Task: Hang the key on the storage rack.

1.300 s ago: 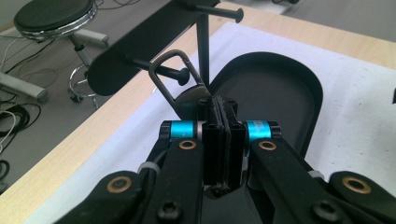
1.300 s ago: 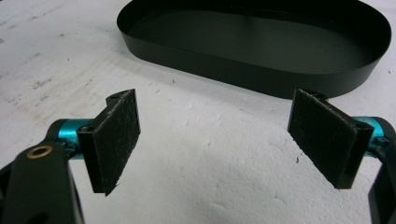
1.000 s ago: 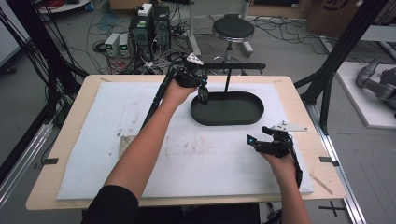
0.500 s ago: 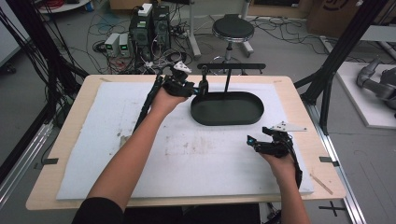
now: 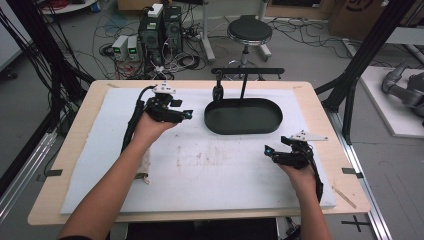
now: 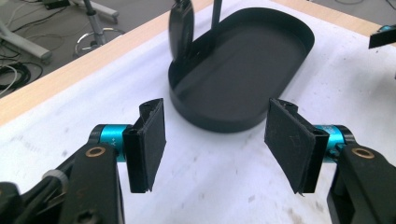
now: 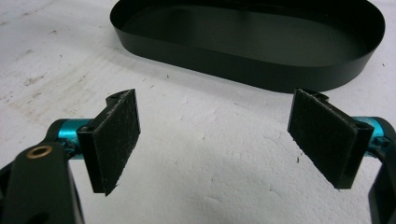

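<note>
A black oval tray [image 5: 243,125] lies on the white mat toward the back, with a thin black T-shaped stand [image 5: 243,82] rising from its far edge. A dark drop-shaped piece [image 5: 217,92] hangs from the stand's bar at the tray's left end; in the left gripper view this piece [image 6: 181,28] shows above the tray's rim [image 6: 210,122]. My left gripper [image 5: 185,110] hovers left of the tray, open and holding nothing [image 6: 217,144]. My right gripper [image 5: 274,148] stands open and holding nothing in front of the tray's right end [image 7: 224,140], facing the tray wall [image 7: 243,70].
The white mat [image 5: 215,170] covers most of the wooden table [image 5: 345,165]. A crumpled pale cloth [image 5: 145,167] lies beside my left forearm. Behind the table are a stool [image 5: 249,31] and computer boxes [image 5: 161,27] on the floor; black frame posts [image 5: 357,75] stand at the right.
My left gripper has drawn back from the hanging piece by the stand, moving left and toward the person. The right gripper has stayed in place.
</note>
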`<act>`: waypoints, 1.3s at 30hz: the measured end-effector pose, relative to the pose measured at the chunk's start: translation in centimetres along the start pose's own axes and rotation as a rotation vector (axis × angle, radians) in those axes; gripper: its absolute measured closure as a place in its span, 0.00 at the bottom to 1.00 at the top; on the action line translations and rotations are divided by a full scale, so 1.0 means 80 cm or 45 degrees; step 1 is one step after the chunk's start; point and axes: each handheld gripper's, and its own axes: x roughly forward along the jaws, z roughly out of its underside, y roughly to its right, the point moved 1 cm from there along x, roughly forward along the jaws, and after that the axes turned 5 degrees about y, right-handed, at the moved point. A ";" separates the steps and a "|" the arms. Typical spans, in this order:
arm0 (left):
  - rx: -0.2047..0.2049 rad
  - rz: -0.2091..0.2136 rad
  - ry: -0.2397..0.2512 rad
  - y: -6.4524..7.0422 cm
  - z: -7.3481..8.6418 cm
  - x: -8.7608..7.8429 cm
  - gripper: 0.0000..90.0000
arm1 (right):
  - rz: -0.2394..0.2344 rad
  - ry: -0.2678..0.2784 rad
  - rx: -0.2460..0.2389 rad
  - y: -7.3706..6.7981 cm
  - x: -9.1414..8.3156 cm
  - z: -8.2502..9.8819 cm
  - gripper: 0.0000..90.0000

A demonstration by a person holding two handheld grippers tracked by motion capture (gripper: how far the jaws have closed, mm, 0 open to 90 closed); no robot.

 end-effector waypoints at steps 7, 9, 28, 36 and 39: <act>-0.015 0.002 0.018 -0.007 0.027 -0.042 0.38 | -0.002 -0.015 -0.013 -0.003 0.003 0.001 0.19; -0.015 -0.004 0.024 -0.007 0.037 -0.053 0.37 | -0.001 -0.014 -0.016 -0.003 0.003 0.001 0.19; -0.056 -0.016 0.091 0.010 0.135 -0.110 0.30 | 0.041 -0.033 -0.027 0.006 0.002 0.007 0.19; -0.033 0.003 0.123 0.010 0.148 -0.113 0.23 | 0.042 -0.034 -0.023 0.007 0.004 0.008 0.19; -0.038 0.000 0.121 0.006 0.150 -0.114 0.22 | 0.046 -0.047 -0.014 0.008 0.006 0.008 0.19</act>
